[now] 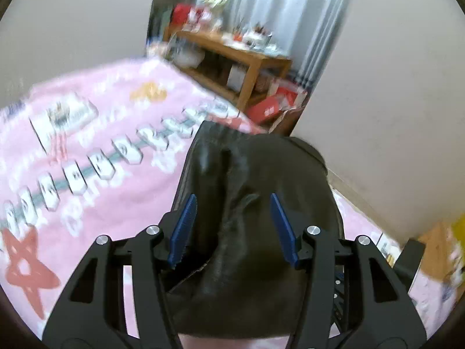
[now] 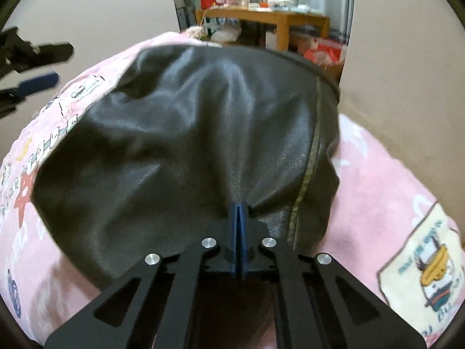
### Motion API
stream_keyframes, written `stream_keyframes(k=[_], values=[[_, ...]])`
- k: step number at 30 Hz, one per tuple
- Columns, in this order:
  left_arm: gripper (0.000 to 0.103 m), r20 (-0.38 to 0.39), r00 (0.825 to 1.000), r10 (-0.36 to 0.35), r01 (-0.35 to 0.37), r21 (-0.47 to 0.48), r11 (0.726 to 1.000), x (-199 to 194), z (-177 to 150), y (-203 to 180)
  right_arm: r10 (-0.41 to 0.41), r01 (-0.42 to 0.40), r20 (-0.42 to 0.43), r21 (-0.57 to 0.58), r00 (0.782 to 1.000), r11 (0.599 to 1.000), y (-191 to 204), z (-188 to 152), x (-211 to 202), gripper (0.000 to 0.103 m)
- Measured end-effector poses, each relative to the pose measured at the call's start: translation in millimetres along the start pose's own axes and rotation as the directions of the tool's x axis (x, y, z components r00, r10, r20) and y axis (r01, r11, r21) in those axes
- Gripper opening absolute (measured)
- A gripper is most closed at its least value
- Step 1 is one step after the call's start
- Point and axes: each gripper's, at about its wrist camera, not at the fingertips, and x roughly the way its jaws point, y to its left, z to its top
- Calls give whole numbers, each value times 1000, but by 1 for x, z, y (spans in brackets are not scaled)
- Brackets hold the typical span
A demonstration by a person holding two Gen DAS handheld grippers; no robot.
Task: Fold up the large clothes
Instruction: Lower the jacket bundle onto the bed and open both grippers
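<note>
A black leather-like garment point(image 2: 186, 133) lies bunched on a pink printed blanket point(image 2: 386, 180). My right gripper point(image 2: 239, 203) is shut on a fold of the garment near its stitched seam. In the left wrist view the same garment point(image 1: 255, 180) lies under and between the blue fingers of my left gripper point(image 1: 234, 200), which is open and holds nothing. The left gripper also shows at the far left of the right wrist view point(image 2: 43, 67), raised above the blanket and apart from the garment.
The pink blanket point(image 1: 96, 157) covers a bed against a pale wall. Beyond it stands a wooden table point(image 2: 279, 20) loaded with small items, with red boxes point(image 1: 270, 107) on the floor below. A yellow and orange object point(image 1: 447, 247) sits at the right edge.
</note>
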Motion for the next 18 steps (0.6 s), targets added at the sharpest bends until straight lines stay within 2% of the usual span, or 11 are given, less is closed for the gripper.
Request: stream_keyframes(k=[1, 3, 5, 7, 9, 10, 11, 12, 13, 14, 18], values=[[56, -6, 1000, 19, -18, 58, 998, 0, -3, -11, 16, -16, 22, 6, 1000, 1000, 2, -4, -8, 4], [56, -102, 994, 30, -8, 201, 979, 21, -20, -32, 43, -44, 42, 16, 998, 999, 7, -13, -20, 4], [56, -195, 975, 105, -58, 233, 971, 52, -37, -30, 22, -22, 70, -5, 997, 1000, 16, -29, -34, 4], [74, -288, 948, 134, -81, 188, 979, 84, -55, -9, 10, -9, 88, -6, 996, 1000, 16, -39, -42, 7], [83, -370, 926, 82, -78, 25, 997, 100, -64, 18, 35, -39, 93, 36, 995, 999, 12, -49, -44, 11], [84, -376, 923, 76, -86, -11, 996, 98, -64, 22, 30, -35, 103, 48, 994, 998, 12, -53, -48, 16], [84, -366, 926, 90, -101, -12, 995, 89, -61, 18, 7, -12, 110, 50, 994, 999, 13, -57, -53, 20], [83, -348, 931, 106, -107, 16, 994, 78, -57, 11, -13, 7, 113, 53, 994, 999, 13, -59, -57, 33], [83, -334, 936, 112, -103, 46, 994, 68, -55, 5, -18, 10, 119, 68, 993, 998, 12, -61, -63, 54], [83, -313, 944, 108, -86, 85, 993, 50, -52, -3, -2, -8, 127, 81, 992, 997, 10, -65, -69, 63], [83, -179, 979, 101, -69, 176, 982, -44, -44, -24, -9, -15, 170, 138, 985, 990, 9, -71, -114, 67]])
